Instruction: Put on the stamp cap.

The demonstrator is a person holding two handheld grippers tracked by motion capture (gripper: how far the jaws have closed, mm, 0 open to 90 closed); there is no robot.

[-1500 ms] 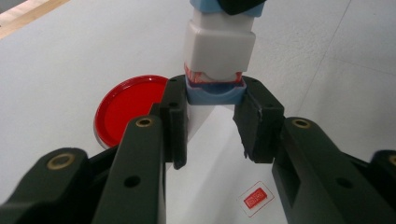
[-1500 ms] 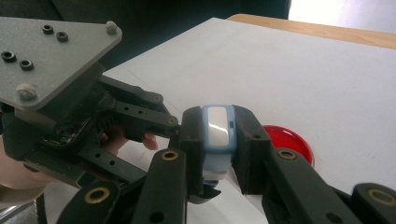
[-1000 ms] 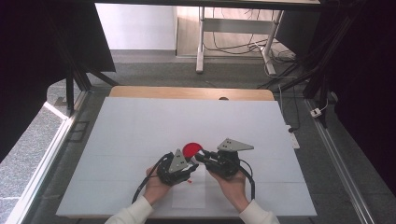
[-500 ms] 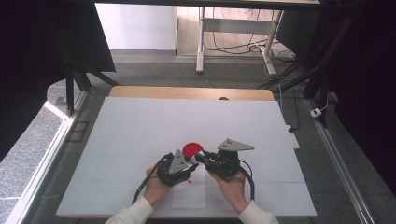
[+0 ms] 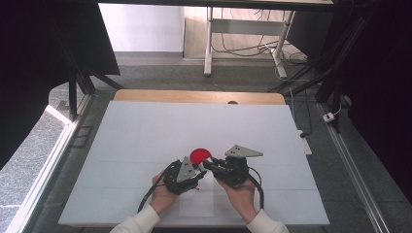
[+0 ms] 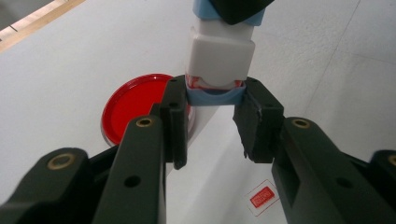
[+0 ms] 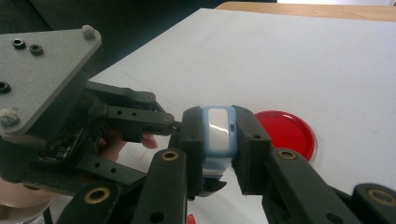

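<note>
- Both claws clamp one small white-and-blue block (image 6: 219, 60) above the tabletop (image 5: 145, 131), near the person's edge.
- L claw (image 6: 212, 123) is closed on the block's blue end; R claw (image 7: 218, 140) is closed on the other end.
- Red lid (image 5: 200, 156) lies flat just beyond the claws, not touched.
- Judgement: grip is done w/ both claws; pulling apart or joining looks still to come, can't tell which.

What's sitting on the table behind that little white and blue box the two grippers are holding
Behind the white and blue box, a round red lid lies flat on the white table. The left gripper hides the lid's near edge, so I cannot tell whether box and lid touch.
</note>
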